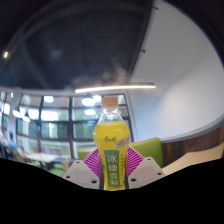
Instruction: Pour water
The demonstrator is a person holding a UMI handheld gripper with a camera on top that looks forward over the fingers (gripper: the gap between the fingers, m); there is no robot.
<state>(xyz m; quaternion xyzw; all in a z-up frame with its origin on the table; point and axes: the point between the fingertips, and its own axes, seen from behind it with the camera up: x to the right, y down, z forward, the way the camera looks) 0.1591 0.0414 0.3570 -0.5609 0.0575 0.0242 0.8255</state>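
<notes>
I had the bottle pinched between my two fingers, the pink pads pressed against its lower sides, so my jaws were clamped on it rather than spread. It stood upright in my grip, yellow-green label facing me and pale cap at the top, lifted high enough that only windows and a ceiling light showed far behind it. No cup or other vessel was in sight, and I could not tell whether the cap was loose. I judged this the carrying step, before any pouring. Next I would need to bring the bottle over a container and tilt it slowly.
</notes>
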